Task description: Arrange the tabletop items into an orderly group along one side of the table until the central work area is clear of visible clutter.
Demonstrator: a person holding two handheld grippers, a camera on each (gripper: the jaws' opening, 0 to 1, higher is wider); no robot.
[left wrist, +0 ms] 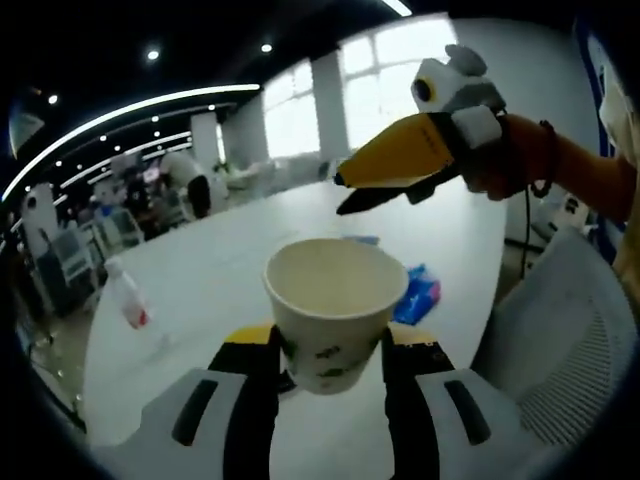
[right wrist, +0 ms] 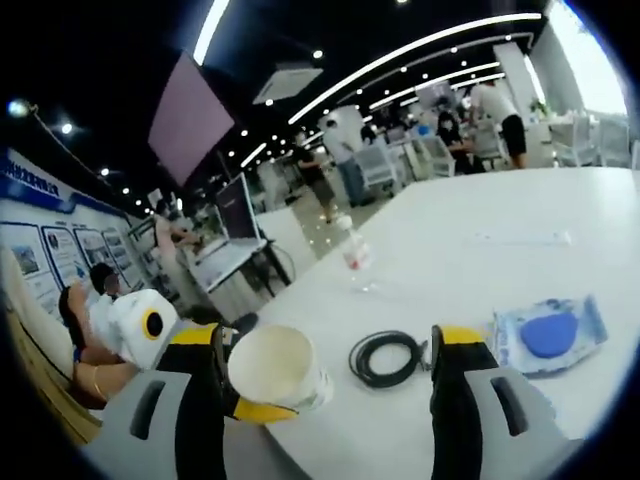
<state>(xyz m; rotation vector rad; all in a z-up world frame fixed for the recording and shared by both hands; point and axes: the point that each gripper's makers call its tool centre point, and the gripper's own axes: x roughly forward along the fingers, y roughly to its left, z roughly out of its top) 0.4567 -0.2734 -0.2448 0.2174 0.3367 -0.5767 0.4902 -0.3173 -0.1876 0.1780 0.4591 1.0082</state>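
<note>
Left gripper view: left claw is gripping upright paper cup; right claw is hovering beyond it, nearly closed, empty.

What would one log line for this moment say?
left gripper: shut on paper cup | right gripper: open, above white table | coiled black cable: on table

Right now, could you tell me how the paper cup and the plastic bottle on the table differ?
The paper cup is held off the table between the left gripper jaws; the plastic bottle stands on the white table, apart from both grippers. The cup is opaque, open-topped and wide; the bottle is clear, narrow and capped, with a red label. Both are upright.
</note>
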